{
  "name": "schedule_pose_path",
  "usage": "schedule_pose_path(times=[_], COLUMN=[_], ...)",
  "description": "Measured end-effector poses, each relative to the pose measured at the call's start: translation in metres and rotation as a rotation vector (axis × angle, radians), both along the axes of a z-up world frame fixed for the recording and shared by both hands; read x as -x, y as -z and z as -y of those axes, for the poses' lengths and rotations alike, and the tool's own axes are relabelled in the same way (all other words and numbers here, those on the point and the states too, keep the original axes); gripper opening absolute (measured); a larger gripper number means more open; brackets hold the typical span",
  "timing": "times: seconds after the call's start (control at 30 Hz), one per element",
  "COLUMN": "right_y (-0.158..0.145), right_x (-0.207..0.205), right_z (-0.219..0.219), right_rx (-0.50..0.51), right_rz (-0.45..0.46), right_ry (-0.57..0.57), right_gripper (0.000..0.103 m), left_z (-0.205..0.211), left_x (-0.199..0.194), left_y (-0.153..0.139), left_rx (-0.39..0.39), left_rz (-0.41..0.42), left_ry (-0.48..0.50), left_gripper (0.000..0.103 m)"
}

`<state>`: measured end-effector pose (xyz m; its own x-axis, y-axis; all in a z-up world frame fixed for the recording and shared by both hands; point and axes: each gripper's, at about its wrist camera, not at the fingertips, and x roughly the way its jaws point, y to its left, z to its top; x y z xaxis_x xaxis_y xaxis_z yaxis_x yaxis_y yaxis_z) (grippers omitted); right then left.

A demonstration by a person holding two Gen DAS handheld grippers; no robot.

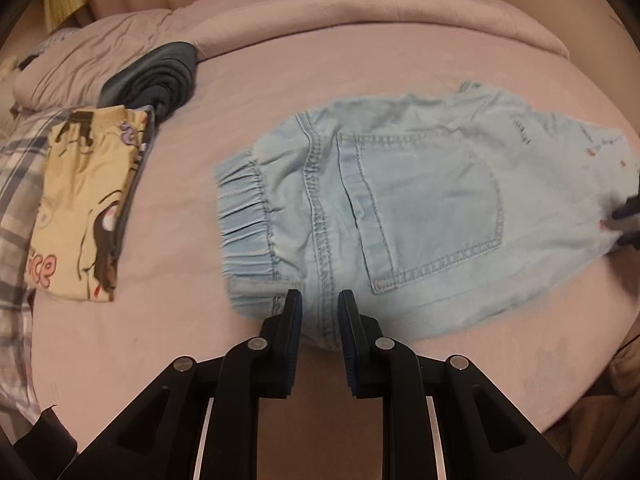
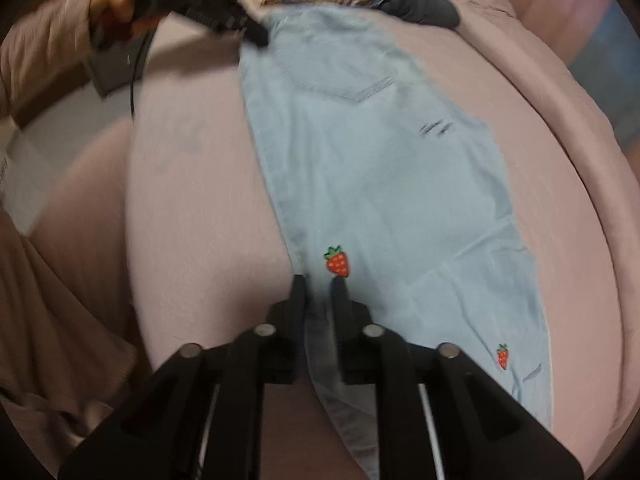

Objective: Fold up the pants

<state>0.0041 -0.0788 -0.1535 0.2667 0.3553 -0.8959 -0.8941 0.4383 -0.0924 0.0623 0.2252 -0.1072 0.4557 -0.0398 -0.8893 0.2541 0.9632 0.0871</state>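
While light-blue denim pants (image 1: 400, 208) are lying lengthwise between them, left gripper (image 1: 319, 300) is straddling the waist edge part-open, right gripper (image 2: 318, 285) pinching the leg.

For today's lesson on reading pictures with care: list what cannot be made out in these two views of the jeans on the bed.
1. Left wrist view: whether the left gripper pinches the jeans; its fingers stand apart.
2. Right wrist view: the jeans' hem, hidden behind the right gripper.
3. Left wrist view: the word on the yellow garment, cut off by its fold.
4. Right wrist view: the left hand, blurred.
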Motion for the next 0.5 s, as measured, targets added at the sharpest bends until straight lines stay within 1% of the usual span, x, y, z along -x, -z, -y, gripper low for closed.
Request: schedule_pose_path(times=[0.03, 0.07, 0.1, 0.13, 0.17, 0.2, 0.23, 0.27, 0.3, 0.33, 0.37, 0.4, 0.43, 0.47, 0.5], right_y=[-0.009, -0.019, -0.024, -0.028, -0.029, -0.028, -0.025, -0.019, -0.011, -0.003, 0.004, 0.013, 0.020, 0.030, 0.034], right_x=[-0.003, -0.009, -0.015, -0.023, -0.033, -0.040, -0.042, -0.045, -0.047, -0.048, -0.048, -0.047, -0.048, -0.050, -0.054], right_z=[0.006, 0.017, 0.026, 0.037, 0.051, 0.066, 0.076, 0.089, 0.100, 0.110, 0.118, 0.127, 0.134, 0.146, 0.158], right_rx=[-0.044, -0.107, -0.146, -0.194, -0.241, -0.261, -0.258, -0.237, -0.195, -0.146, -0.100, -0.023, 0.038, 0.108, 0.124], right_rz=[0.000, -0.009, -0.020, -0.038, -0.055, -0.056, -0.049, -0.042, -0.032, -0.018, -0.001, 0.036, 0.066, 0.100, 0.124], right_ry=[0.010, 0.046, 0.086, 0.148, 0.229, 0.316, 0.374, 0.443, 0.507, 0.561, 0.594, 0.631, 0.659, 0.695, 0.729], right_gripper=[0.020, 0.021, 0.023, 0.023, 0.023, 0.023, 0.023, 0.025, 0.025, 0.025, 0.024, 0.023, 0.023, 0.024, 0.032], left_z=[0.000, 0.002, 0.006, 0.009, 0.018, 0.022, 0.032, 0.045, 0.060, 0.074, 0.085, 0.095, 0.103, 0.107, 0.104], left_x=[0.003, 0.009, 0.014, 0.015, 0.018, 0.017, 0.017, 0.016, 0.015, 0.014, 0.010, 0.005, -0.001, -0.009, -0.018], left_y=[-0.006, -0.013, -0.018, -0.023, -0.029, -0.031, -0.033, -0.033, -0.030, -0.025, -0.019, -0.010, 0.000, 0.015, 0.027], left_rx=[0.025, 0.046, 0.062, 0.085, 0.123, 0.146, 0.178, 0.214, 0.242, 0.243, 0.223, 0.188, 0.143, 0.079, 0.037], left_rz=[0.002, 0.018, 0.031, 0.046, 0.065, 0.072, 0.080, 0.085, 0.082, 0.084, 0.084, 0.074, 0.059, 0.041, 0.028], left_ry=[-0.006, -0.007, -0.003, 0.005, 0.023, 0.038, 0.062, 0.092, 0.129, 0.155, 0.166, 0.168, 0.159, 0.140, 0.120], left_gripper=[0.021, 0.021, 0.021, 0.021, 0.021, 0.021, 0.022, 0.027, 0.030, 0.036, 0.038, 0.038, 0.038, 0.039, 0.047])
